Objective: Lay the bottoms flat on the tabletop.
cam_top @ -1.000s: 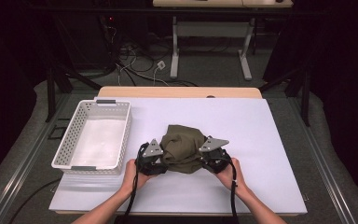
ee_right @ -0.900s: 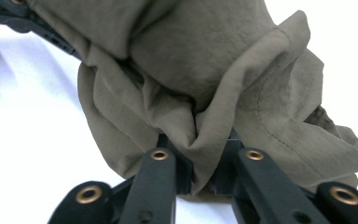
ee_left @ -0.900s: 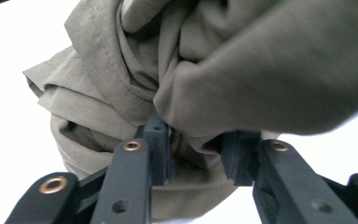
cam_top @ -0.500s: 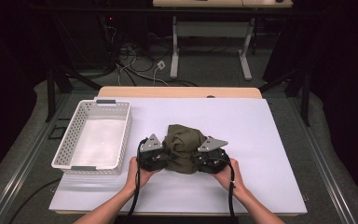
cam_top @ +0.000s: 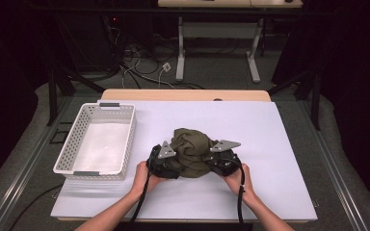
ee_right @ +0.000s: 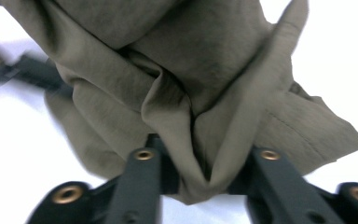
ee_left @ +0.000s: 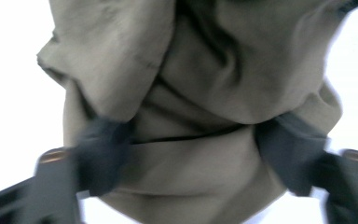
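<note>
Left gripper (ee_left: 193,161) at the olive cloth (ee_left: 200,88), jaws apart.

The crumpled cloth takes up most of the frame, piled in thick folds on a white table (ee_left: 9,70). Both black jaws rise from the bottom corners, blurred, standing wide with the lower bulge of the cloth between them. They have just been opening. The cloth edge overlaps the jaw on the right; the one on the left sits against the fold at its side, but the blur hides whether the pads press on it. A dark crease runs across the cloth between the jaws. White table shows at both sides and below.
</note>
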`<state>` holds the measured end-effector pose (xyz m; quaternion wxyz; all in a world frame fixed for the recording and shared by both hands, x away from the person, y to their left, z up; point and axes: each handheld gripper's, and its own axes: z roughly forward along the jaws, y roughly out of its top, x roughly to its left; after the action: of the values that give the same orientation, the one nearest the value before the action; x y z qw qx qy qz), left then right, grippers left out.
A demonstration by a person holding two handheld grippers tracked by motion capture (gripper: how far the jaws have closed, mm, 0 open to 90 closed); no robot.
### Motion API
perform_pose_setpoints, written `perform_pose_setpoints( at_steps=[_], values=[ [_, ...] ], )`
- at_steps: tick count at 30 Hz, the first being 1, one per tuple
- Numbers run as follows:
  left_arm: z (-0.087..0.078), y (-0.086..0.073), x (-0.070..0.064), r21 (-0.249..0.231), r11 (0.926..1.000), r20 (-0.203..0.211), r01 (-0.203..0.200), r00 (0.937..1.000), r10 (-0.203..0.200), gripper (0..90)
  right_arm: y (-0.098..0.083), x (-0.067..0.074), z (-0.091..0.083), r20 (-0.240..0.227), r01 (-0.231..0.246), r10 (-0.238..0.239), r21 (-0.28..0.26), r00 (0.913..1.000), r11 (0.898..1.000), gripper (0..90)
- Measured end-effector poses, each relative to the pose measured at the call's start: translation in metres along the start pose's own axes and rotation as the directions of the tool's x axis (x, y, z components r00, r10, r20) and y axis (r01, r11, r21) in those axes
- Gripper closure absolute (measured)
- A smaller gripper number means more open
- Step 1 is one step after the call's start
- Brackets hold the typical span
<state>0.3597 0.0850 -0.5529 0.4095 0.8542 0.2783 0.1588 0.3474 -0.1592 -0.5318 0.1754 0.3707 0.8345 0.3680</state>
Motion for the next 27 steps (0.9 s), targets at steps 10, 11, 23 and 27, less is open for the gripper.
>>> perform_pose_setpoints(
  at_steps=[10, 11, 23, 27],
  values=[
    [-0.006, -0.003, 0.001, -0.029, 0.9989, 0.067, 0.037, 0.9971, -0.035, 83.1, 0.003, 0.004, -0.003, 0.012, 0.03, -0.03, -0.026, 0.9995, 0.999, 82.1],
    [-0.008, -0.002, 0.0, -0.029, 0.9991, 0.069, 0.031, 0.9972, -0.029, 84.2, 0.003, 0.003, -0.005, 0.016, 0.029, -0.028, -0.034, 0.9995, 0.999, 83.1],
    [-0.04, 0.007, -0.013, -0.103, 0.9947, 0.125, 0.003, 0.9921, 0.01, 87.5, 0.008, 0.002, -0.037, 0.021, 0.015, -0.013, -0.1, 0.9997, 0.995, 85.1],
    [-0.045, 0.008, -0.017, -0.104, 0.9946, 0.147, -0.006, 0.9889, 0.021, 87.5, 0.007, 0.001, -0.039, 0.044, 0.009, -0.005, -0.094, 0.999, 0.995, 85.1]
  ],
)
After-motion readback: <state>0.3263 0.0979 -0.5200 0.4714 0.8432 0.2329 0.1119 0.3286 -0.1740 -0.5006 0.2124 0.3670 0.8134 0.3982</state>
